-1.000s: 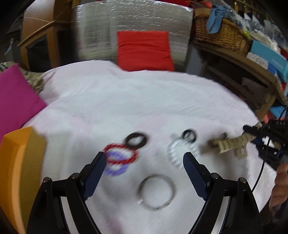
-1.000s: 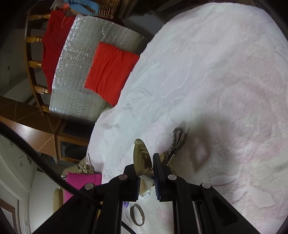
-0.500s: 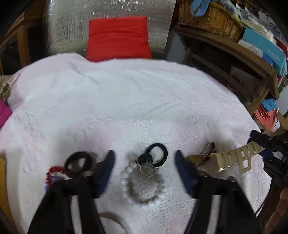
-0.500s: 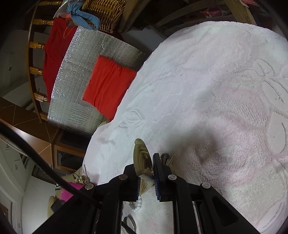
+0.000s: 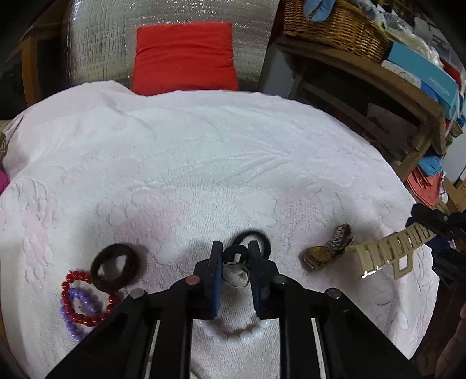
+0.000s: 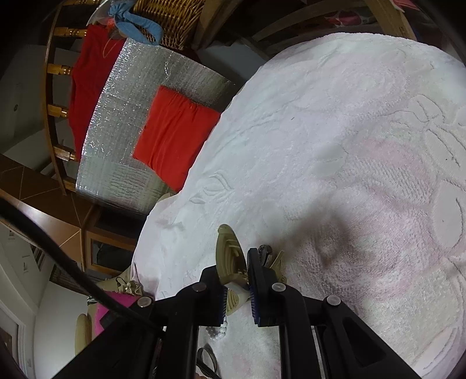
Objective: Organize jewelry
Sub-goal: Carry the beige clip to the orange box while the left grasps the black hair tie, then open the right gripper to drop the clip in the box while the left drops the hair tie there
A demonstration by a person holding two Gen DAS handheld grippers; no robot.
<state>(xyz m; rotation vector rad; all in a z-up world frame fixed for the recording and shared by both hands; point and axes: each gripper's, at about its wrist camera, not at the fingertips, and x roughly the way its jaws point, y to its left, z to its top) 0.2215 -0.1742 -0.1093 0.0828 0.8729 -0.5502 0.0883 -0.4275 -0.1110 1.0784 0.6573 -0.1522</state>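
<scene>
On the white towel, my left gripper points down and its jaws are closing. Between them sit the top of a white bead bracelet and small black hair ties joined to it, and the pads touch this bundle. Left of it lie a brown hair tie, a red bead bracelet and a purple bead bracelet. My right gripper is shut on a beige hair claw clip, which hangs above the towel's right edge. A gold watch lies beside the clip.
Behind the towel stand a red cushion and a silver foil mat. At the right, a wooden shelf carries a wicker basket and a blue box. A person's hand shows at the lower right.
My left gripper moved right from the red and purple bracelets to the white bead bracelet, sank toward it, and its jaws narrowed around the bracelet's top. The right gripper kept hold of the clip.
</scene>
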